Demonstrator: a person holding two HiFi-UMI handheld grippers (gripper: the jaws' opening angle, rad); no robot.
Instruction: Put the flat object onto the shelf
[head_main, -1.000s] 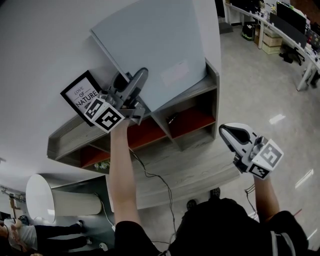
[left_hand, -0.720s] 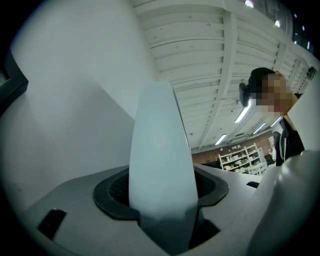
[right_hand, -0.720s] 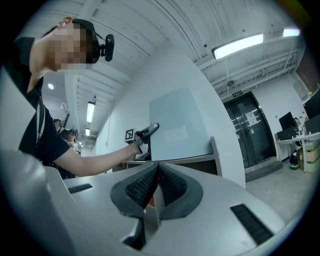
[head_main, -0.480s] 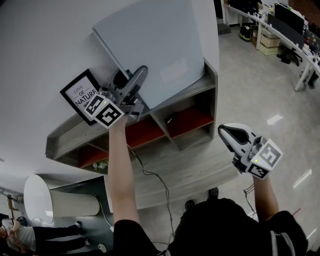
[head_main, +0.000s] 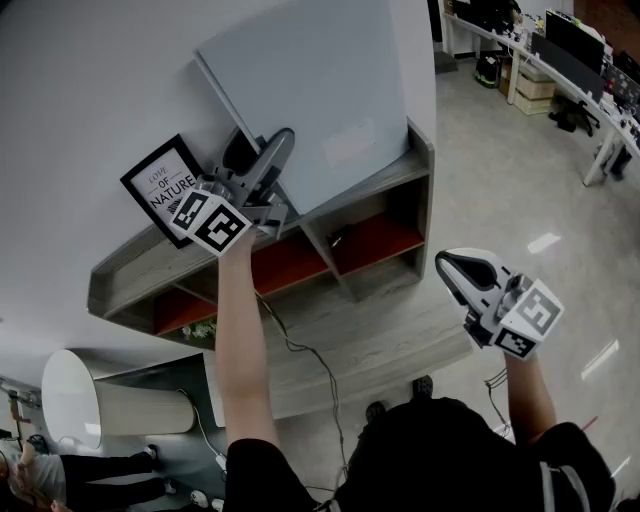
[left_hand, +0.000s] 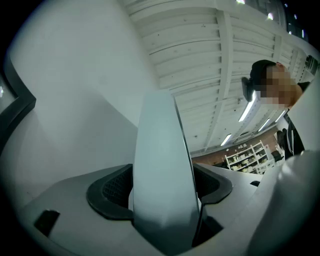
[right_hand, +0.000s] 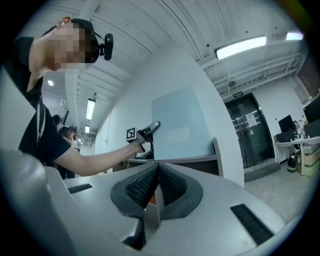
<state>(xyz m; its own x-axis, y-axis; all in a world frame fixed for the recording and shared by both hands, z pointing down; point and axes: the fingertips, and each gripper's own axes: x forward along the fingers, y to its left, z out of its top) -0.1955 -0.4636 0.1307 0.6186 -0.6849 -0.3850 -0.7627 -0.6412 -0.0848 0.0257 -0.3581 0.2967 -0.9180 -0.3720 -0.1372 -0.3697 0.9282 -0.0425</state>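
Note:
The flat object is a large pale grey-blue board (head_main: 310, 90). It stands on the top of the grey wooden shelf unit (head_main: 140, 265) and leans against the white wall. My left gripper (head_main: 258, 150) straddles the board's lower left edge, one jaw on each side. In the left gripper view the board's edge (left_hand: 162, 150) sits between the jaws, which are opening, with a dark gap at the right pad (left_hand: 212, 182). My right gripper (head_main: 455, 270) hangs shut and empty, low on the right, away from the shelf. The right gripper view shows its pads (right_hand: 170, 187) meeting and, further off, the board (right_hand: 177, 125).
A black-framed print (head_main: 165, 185) leans on the shelf top just left of my left gripper. The shelf has red-backed compartments (head_main: 370, 240) below, with a cable trailing down. A white cylinder (head_main: 75, 395) stands at lower left. Desks (head_main: 570, 60) line the far right.
My left gripper stays at the board's lower edge with its jaws a little wider. The board still leans on the wall. My right gripper has hardly moved.

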